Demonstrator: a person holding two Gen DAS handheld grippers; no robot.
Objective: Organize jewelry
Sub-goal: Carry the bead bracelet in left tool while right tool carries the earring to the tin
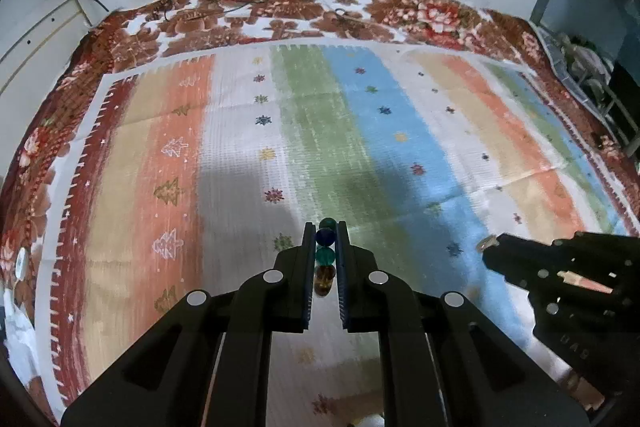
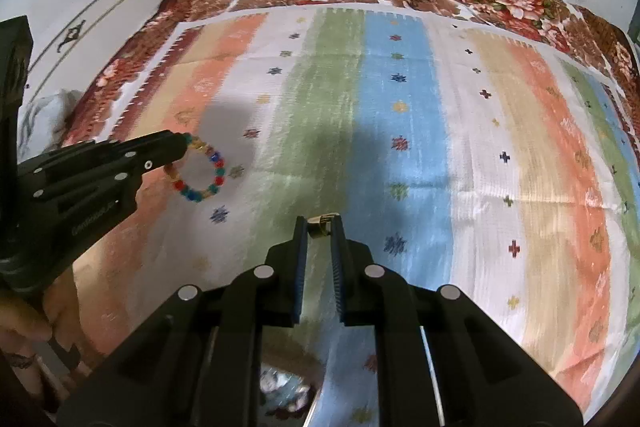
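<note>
The left hand-held gripper (image 1: 325,227) is pinching a bracelet of round, glossy glass-like beads (image 1: 325,254) in green, blue, red and amber between its ridged black fingers, nearly closed. The right hand-held gripper (image 2: 320,221) is clamping a small gold-coloured metal ring (image 2: 322,223) at its fingertips. Both are hanging above a striped pastel woven cloth (image 1: 360,131) spread over a brown floral blanket (image 1: 280,11).
</note>
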